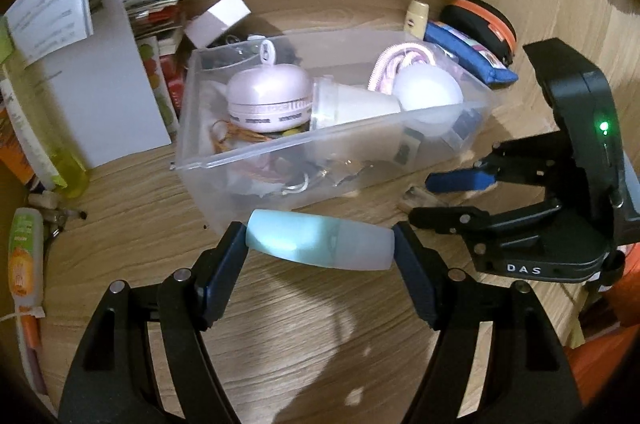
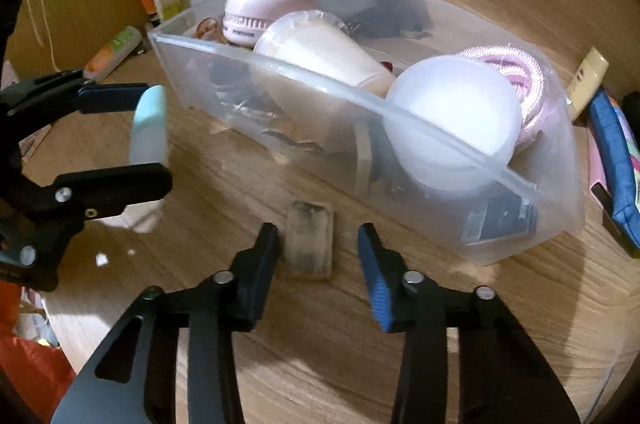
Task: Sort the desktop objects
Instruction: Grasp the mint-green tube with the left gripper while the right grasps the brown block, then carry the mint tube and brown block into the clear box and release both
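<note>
My left gripper (image 1: 320, 248) is shut on a pale blue bottle (image 1: 320, 244) with a frosted cap, held end to end above the wooden desk, just in front of a clear plastic bin (image 1: 280, 143). It also shows in the right wrist view (image 2: 148, 127). The bin (image 2: 360, 103) holds a pink round device (image 1: 268, 95), a white cone cup (image 1: 356, 103), a white dome (image 1: 428, 91) and a pink cable. My right gripper (image 2: 318, 248) is open, its fingers either side of a small flat worn eraser (image 2: 309, 244) lying on the desk. It also shows in the left wrist view (image 1: 436, 197).
Behind the bin lie a blue pouch (image 1: 472, 55), a black and orange case (image 1: 484, 23), a small cream bottle (image 1: 418, 17) and a white box (image 1: 218, 19). A white folder (image 1: 100, 71), a yellow bottle and an orange-green tube (image 1: 26, 256) stand at the left.
</note>
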`<control>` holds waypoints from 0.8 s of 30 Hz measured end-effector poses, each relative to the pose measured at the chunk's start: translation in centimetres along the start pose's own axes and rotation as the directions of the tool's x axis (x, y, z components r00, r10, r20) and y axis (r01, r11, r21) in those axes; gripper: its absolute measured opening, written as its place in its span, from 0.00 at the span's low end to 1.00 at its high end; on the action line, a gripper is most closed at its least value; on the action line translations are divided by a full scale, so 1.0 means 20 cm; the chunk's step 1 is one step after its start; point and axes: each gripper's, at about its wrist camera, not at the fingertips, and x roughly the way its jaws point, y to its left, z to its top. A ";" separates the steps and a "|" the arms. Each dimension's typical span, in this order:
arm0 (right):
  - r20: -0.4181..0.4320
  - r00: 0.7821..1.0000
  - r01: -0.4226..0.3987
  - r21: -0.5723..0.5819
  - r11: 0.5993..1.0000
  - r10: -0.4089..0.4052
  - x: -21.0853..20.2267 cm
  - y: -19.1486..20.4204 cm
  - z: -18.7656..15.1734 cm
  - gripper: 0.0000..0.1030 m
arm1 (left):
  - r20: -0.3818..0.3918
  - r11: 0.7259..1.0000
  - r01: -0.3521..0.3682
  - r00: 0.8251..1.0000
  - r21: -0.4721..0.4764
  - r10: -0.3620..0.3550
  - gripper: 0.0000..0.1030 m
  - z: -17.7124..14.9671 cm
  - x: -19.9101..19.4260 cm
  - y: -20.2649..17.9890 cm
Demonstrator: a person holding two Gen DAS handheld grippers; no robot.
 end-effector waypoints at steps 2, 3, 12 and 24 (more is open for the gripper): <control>0.000 1.000 0.000 -0.007 1.000 0.000 0.01 0.00 0.00 0.21 | 0.008 1.000 0.002 1.000 -0.011 -0.001 0.71 0.00 -0.01 0.01; 0.001 1.000 0.008 -0.013 1.000 -0.008 0.01 0.01 0.00 0.21 | 0.013 1.000 0.000 1.000 -0.021 0.000 0.71 0.00 -0.02 0.02; 0.074 0.997 -0.018 -0.044 0.999 0.021 -0.13 0.09 0.00 0.21 | 0.018 0.999 0.010 1.000 -0.048 -0.009 0.71 -0.01 -0.04 0.02; 0.227 0.974 -0.012 0.000 1.000 0.011 -0.39 -0.01 0.04 0.21 | 0.055 0.996 -0.015 0.998 -0.091 0.020 0.71 0.08 -0.10 -0.04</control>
